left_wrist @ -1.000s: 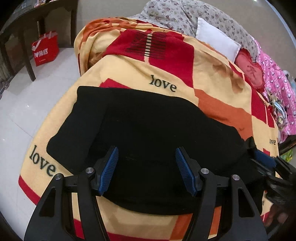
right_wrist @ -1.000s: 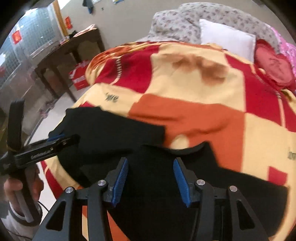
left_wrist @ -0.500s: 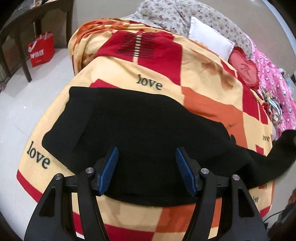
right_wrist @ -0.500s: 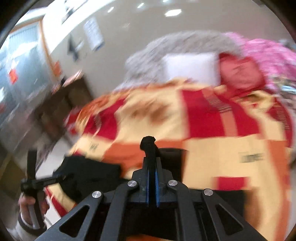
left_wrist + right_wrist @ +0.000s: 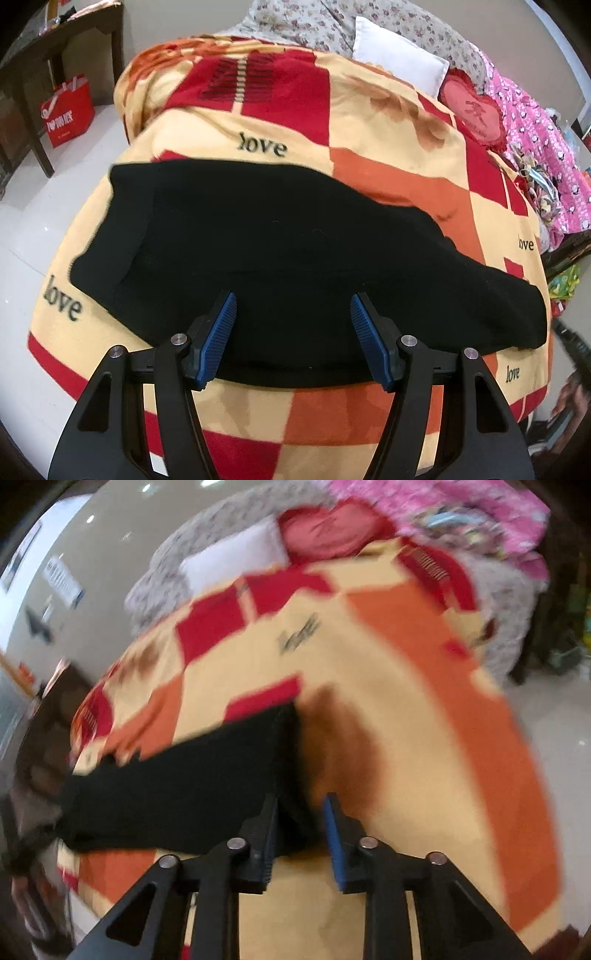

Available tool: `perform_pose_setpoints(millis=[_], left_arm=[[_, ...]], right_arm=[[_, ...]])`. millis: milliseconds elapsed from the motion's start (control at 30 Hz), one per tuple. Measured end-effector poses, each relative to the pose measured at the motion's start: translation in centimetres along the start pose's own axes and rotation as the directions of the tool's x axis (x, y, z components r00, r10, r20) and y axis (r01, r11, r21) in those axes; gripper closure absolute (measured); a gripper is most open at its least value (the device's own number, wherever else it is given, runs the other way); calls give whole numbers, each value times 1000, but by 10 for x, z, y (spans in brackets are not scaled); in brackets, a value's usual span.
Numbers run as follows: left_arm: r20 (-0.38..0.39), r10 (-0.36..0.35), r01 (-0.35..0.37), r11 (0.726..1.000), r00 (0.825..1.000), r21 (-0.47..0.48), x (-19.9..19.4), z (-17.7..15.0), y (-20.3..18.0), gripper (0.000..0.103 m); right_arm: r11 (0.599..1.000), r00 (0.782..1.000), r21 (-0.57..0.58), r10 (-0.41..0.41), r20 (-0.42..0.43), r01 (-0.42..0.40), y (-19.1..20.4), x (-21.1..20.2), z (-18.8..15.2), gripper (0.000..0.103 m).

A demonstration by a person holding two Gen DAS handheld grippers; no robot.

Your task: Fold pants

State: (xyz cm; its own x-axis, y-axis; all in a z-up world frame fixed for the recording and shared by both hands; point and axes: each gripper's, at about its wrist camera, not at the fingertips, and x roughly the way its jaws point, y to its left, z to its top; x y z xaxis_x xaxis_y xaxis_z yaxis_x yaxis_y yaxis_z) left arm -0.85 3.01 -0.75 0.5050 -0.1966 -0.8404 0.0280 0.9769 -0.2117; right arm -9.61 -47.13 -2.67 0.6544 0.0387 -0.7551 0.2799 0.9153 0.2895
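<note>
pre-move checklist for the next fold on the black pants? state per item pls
1. Black knit pants lying stretched across the red, orange and cream checked blanket: ok.
2. Left gripper open, above the near edge of the pants, holding nothing: ok.
3. Right gripper partly open at the end of the pants; whether it has let go of the cloth: cannot tell, the picture is blurred.
4. Pants free of wrinkles: cannot tell, the black cloth shows little detail.
5. Blanket beyond the pants bare for a fold: ok.
</note>
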Motion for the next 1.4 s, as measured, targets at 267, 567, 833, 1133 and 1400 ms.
perform_pose_setpoints(millis=[267,567,833,1133,1400], left_arm=[[40,53,-47,990,998,-134,-14,6,51,39],[21,91,-86,977,996,-194,-7,4,87,39],[31,74,-66,976,997,-206,-4,7,91,39],[77,67,-51,980,995,-191,-21,9,82,39],[85,71,-63,993,994,-96,-14,8,50,39]], right_arm=[[815,913,-422,399,-89,-397,165,7,-21,74],[501,886,-743,371,-278,-443,330,72,-113,74],[411,928,-848,297,-223,-335,338,87,-122,76],[480,847,-707,397,-353,-519,339,66,-114,98],[601,831,-576,441,-339,-554,296,62,-95,79]])
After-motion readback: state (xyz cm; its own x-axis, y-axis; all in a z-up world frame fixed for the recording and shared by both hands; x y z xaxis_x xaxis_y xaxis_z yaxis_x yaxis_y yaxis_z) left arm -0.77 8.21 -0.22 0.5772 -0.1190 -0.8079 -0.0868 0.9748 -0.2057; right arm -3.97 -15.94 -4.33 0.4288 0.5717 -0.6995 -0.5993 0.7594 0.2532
